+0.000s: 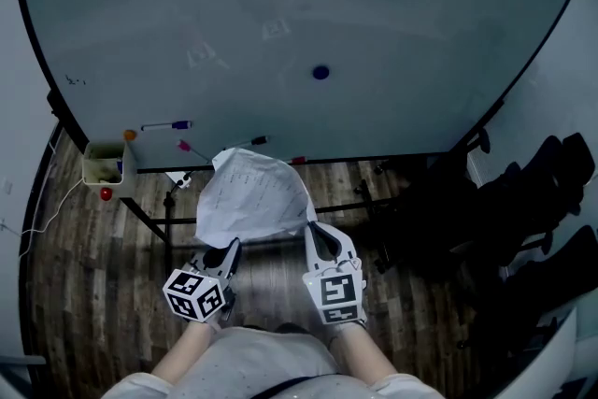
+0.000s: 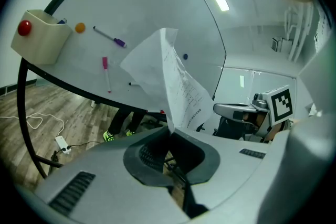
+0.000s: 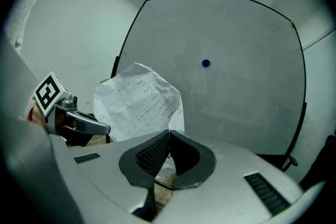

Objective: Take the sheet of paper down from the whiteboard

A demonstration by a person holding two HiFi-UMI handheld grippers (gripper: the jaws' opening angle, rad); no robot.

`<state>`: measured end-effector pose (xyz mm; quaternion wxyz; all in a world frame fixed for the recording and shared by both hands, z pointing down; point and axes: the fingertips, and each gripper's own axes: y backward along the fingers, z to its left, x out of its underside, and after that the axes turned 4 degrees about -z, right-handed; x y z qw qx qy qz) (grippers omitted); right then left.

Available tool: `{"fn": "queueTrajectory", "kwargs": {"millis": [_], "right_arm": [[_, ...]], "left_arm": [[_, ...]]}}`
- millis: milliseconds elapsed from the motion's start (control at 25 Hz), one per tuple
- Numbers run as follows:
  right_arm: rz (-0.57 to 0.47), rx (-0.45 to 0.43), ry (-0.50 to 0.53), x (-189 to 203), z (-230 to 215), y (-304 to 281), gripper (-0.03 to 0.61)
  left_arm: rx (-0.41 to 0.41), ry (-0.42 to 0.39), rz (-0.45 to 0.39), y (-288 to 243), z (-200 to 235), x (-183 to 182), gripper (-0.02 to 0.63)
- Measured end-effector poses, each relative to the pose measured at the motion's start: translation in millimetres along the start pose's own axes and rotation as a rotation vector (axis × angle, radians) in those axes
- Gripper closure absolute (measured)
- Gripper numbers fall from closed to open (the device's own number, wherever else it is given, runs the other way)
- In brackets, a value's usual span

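The left gripper (image 1: 231, 243) is clamping its jaws fully together on the lower left corner of the sheet of paper (image 1: 252, 196). Its own view is showing the paper's edge running straight down into the closed tips. We are recording the same for the right gripper (image 1: 313, 227), whose jaws are pressed together on the lower right corner, with a strip of white showing behind them.

The sheet is hanging in the air between the two grippers, clear of the whiteboard (image 1: 420, 33) and in front of its bottom edge. It is touching nothing else. It is creasing and bulging upward, and we are judging this to be because only its two lower corners are held and the rest is standing unsupported. A grip at each corner is keeping the printed face spread out, not folded over.

On the whiteboard, a blue magnet (image 1: 320, 71) is sitting alone near the centre, well apart from the sheet. We are taking it as the likely former fastening, though nothing here confirms that. Near the bottom left corner, a purple-capped marker (image 1: 168, 124), a pink marker (image 1: 192, 149) and a dark marker (image 1: 254, 141) are clinging to the surface. A beige holder (image 1: 103, 162) is fixed at the left edge beside them.

We are assessing the removal itself as done. Only setting the sheet down somewhere is remaining, and no surface for that is showing in any view. Any pull apart between the two grips is risking a tear.
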<state>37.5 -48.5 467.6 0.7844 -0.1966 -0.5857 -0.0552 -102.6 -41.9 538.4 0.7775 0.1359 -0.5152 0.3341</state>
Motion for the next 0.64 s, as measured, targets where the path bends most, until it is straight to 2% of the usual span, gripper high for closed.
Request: {"fn": "queueTrajectory", "kwargs": {"millis": [240, 400, 640], "right_arm": [[-0.007, 0.015, -0.025, -1, -5, 0, 0.558], [-0.001, -0.003, -0.031, 2, -1, 2, 0.558], [0.006, -0.019, -0.052, 5, 1, 6, 0.558]], "left_arm": [[0.026, 0.002, 0.003, 5, 6, -2, 0.598], [0.057, 0.02, 0.007, 10, 4, 1, 0.598], [0.069, 0.005, 0.012, 17, 1, -1, 0.598]]}}
